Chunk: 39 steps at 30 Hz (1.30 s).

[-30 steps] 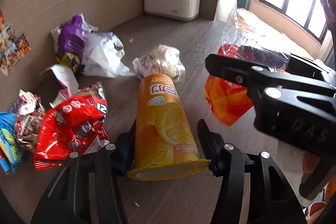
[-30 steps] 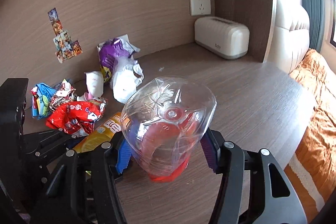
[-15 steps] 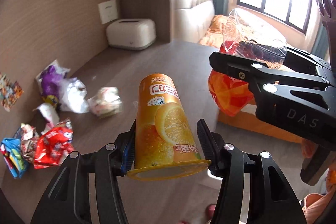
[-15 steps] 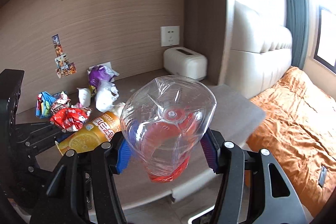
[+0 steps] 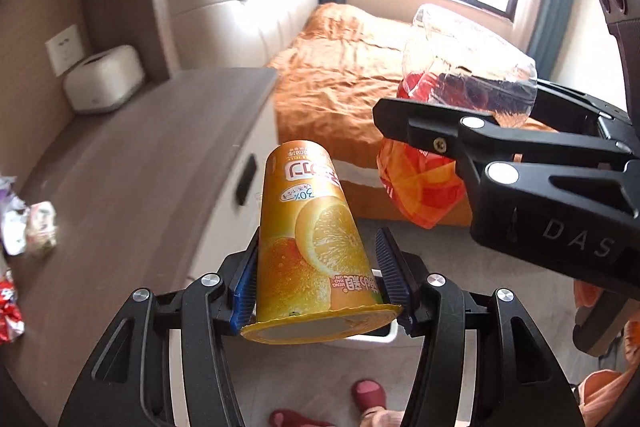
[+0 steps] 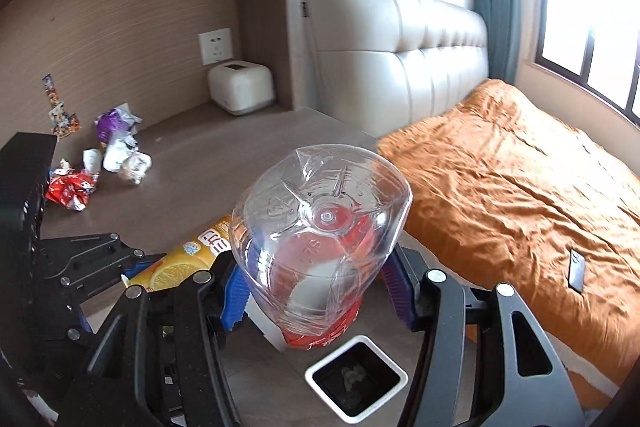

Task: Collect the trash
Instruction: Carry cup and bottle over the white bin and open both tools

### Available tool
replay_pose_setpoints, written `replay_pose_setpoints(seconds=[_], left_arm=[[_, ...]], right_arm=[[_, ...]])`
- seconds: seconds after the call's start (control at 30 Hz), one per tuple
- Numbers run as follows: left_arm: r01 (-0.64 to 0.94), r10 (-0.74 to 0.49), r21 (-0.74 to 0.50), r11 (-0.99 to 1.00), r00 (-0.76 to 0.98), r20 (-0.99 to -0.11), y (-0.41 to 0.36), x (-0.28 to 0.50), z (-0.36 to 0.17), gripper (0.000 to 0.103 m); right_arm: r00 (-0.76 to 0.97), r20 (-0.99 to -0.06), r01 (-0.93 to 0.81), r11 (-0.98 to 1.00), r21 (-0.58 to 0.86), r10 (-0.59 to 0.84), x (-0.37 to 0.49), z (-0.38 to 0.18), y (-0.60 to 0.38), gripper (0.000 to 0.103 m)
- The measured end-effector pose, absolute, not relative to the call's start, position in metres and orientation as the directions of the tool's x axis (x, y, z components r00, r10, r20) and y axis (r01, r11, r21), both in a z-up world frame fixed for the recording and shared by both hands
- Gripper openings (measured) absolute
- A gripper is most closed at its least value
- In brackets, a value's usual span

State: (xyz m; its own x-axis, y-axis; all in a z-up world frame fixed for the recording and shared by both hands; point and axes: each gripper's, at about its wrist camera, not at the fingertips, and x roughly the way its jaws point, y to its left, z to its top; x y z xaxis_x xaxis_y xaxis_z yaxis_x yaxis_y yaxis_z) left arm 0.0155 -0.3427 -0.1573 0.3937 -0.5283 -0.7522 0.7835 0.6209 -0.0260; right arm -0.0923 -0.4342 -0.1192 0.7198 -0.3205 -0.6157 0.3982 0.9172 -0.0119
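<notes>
Change: both loads swung off the bench (image 6: 192, 179) in the last 1 s, now over the floor by the white-rimmed bin (image 6: 356, 379).
Left tongs (image 5: 318, 283): clenched on orange juice cup (image 5: 308, 227).
Right tongs (image 6: 316, 291): grasping clear plastic bottle (image 6: 320, 223).
Meaning: drop-off looks next; wrappers (image 6: 70, 189) remain.

The orange cup (image 5: 316, 243) reads "30%"; the right gripper (image 5: 452, 143) seemingly "DAS".

Orange-printed cup (image 5: 312, 239), clear red-labelled bottle (image 6: 320, 239), orange bedspread (image 6: 512, 179).
</notes>
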Motion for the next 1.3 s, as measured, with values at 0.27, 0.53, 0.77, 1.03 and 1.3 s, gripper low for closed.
replay_pose_setpoints(seconds=[0.27, 0.53, 0.77, 1.03, 1.3], left_arm=[[0.838, -0.53, -0.031, 0.545, 0.316, -0.787, -0.384, 0.004, -0.205, 0.054], [0.867, -0.499, -0.069, 0.493, 0.217, -0.839, -0.407, 0.015, -0.302, 0.054], [0.876, -0.491, -0.106, 0.47, 0.159, -0.857, -0.427, 0.026, -0.401, 0.054], [0.838, -0.482, -0.135, 0.529, 0.165, -0.86, -0.431, 0.038, -0.467, 0.098], [0.808, -0.494, -0.149, 0.57, 0.192, -0.848, -0.414, 0.035, -0.419, 0.098]], right_arm=[[0.65, -0.666, 0.47, 0.882, -0.025, -0.365, -0.12, -0.161, -0.471, 0.059], [0.557, -0.736, 0.518, 0.854, -0.054, -0.385, -0.121, -0.245, -0.501, 0.059], [0.513, -0.775, 0.522, 0.851, -0.06, -0.37, -0.113, -0.345, -0.519, 0.059], [0.453, -0.807, 0.535, 0.84, -0.094, -0.379, -0.117, -0.415, -0.529, 0.098], [0.453, -0.812, 0.545, 0.835, -0.075, -0.368, -0.12, -0.381, -0.517, 0.098]])
